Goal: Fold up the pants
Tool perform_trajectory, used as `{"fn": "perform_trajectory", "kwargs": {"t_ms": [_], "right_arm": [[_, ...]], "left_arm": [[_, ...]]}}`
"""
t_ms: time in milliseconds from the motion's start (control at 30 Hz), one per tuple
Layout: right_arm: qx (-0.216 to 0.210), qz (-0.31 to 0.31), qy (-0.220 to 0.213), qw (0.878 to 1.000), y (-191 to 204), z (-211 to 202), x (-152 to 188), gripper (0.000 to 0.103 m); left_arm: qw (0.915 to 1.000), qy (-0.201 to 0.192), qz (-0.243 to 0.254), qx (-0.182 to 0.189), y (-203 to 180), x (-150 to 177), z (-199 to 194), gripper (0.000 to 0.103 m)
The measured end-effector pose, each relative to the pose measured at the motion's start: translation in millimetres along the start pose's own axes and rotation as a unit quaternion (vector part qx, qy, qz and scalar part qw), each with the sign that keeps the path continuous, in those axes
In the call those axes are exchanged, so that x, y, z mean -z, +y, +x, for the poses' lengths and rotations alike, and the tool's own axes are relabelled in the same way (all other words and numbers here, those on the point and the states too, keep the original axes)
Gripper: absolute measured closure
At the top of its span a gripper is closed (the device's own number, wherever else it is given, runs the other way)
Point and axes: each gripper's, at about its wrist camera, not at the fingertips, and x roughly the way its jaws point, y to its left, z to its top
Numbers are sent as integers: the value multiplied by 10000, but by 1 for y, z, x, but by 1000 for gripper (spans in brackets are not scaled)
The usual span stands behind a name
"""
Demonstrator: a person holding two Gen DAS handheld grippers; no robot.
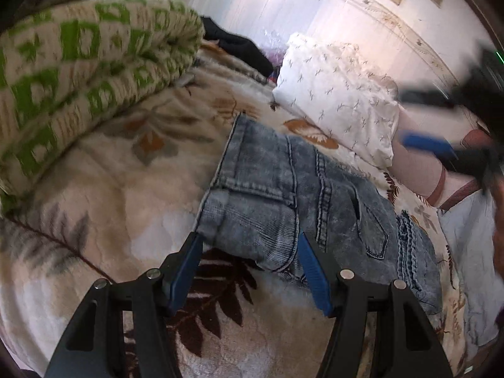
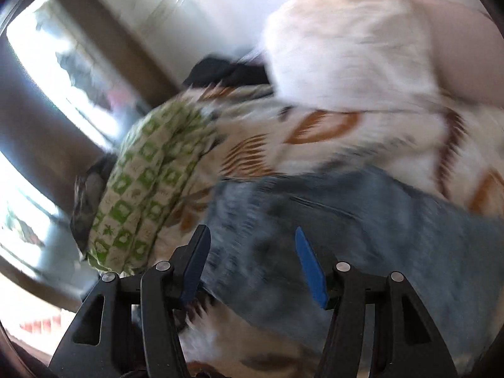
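Pants [image 1: 302, 201]: acid-washed blue denim, lying folded into a compact stack on the leaf-print blanket [image 1: 104, 208]; a back pocket and seams are facing up in the left wrist view.
Left gripper [image 1: 249, 245]: fingers are standing spread apart, holding nothing; the tips are sitting at the near edge of the folded denim, one blue pad [image 1: 186, 271] beside its corner, the other over the fabric. Contact cannot be told.
Right gripper [image 2: 252, 239]: fingers are also standing wide apart, gripping nothing, hovering above the denim [image 2: 362, 233].
Left wrist view only: the right gripper [image 1: 431, 123] is appearing at the right edge, blurred, above and beyond the pants, with one black and one blue finger separated; a white patterned pillow [image 1: 337, 94] is lying just beyond the pants; a pale blue cloth [image 1: 469, 245] is lying at the right.
Right wrist view only: a bright window [image 2: 41, 72] with a dark frame is showing at the left; the whole picture is smearing with motion blur, so denim detail is unreadable.
Both views: a rolled green-and-cream quilt [image 1: 72, 72] is resting on the bed left of the pants; a dark garment [image 1: 239, 47] is lying behind it.
Surface: a bed covered by the cream blanket with brown, orange and grey leaves.
Room: a white wall [image 1: 346, 9] with a framed fitting is standing behind the pillow.
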Motion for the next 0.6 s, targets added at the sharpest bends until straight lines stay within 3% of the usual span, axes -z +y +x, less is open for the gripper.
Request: {"fn": "perform_trajectory", "kwargs": {"t_ms": [167, 233, 300, 600], "right_arm": [[339, -515, 892, 9941, 44, 86, -36, 45], [554, -716, 1160, 9891, 56, 117, -44, 45], [737, -883, 1425, 9831, 65, 144, -49, 42], [1646, -1525, 1946, 9549, 75, 217, -59, 36]], "left_arm": [[9999, 9, -92, 137, 3, -4, 7, 40], [9996, 67, -139, 237, 4, -6, 11, 46], [9983, 195, -243, 500, 6, -7, 15, 64], [9966, 378, -207, 695, 2, -2, 24, 80]]}}
